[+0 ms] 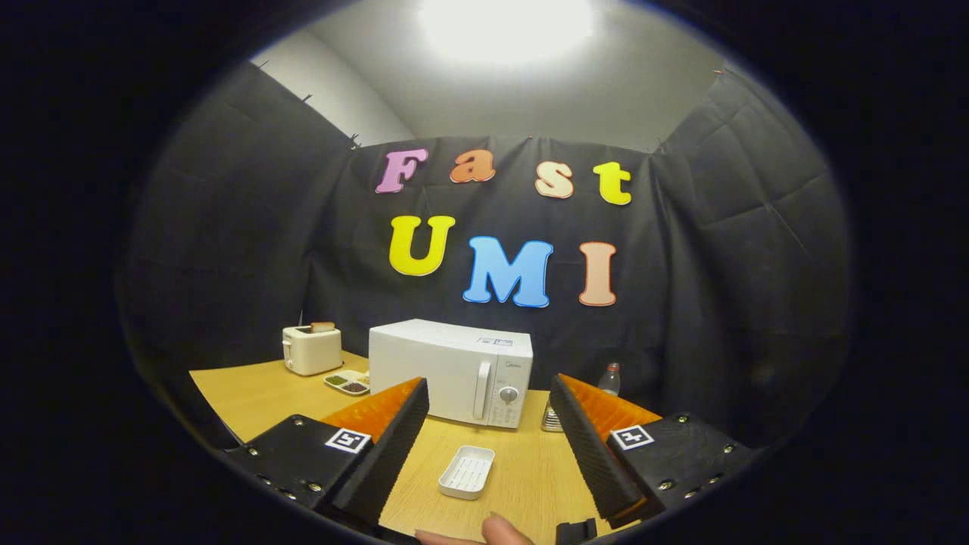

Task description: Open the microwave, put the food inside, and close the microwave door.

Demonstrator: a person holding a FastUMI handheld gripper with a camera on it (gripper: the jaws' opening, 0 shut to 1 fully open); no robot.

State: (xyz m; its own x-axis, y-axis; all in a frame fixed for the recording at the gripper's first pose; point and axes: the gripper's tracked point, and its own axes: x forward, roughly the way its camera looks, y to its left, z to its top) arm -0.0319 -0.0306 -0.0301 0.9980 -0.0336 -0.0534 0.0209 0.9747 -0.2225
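microwave sits on the table at 12 o'clock beyond the fingers, door closed, handle and dial on its right side. white tray lies between the fingers, nearer than the microwave. gripper is spread wide, holding nothing. toaster at 10 o'clock of the microwave, divided dish between them. bottle at 3 o'clock. a fingertip shows at 6 o'clock.

The gripper hangs over a wooden table, fingers spread wide with nothing between them. Just ahead lies a white tray; beyond it stands the microwave, door closed. A toaster and a compartment dish sit left of it, a bottle right.
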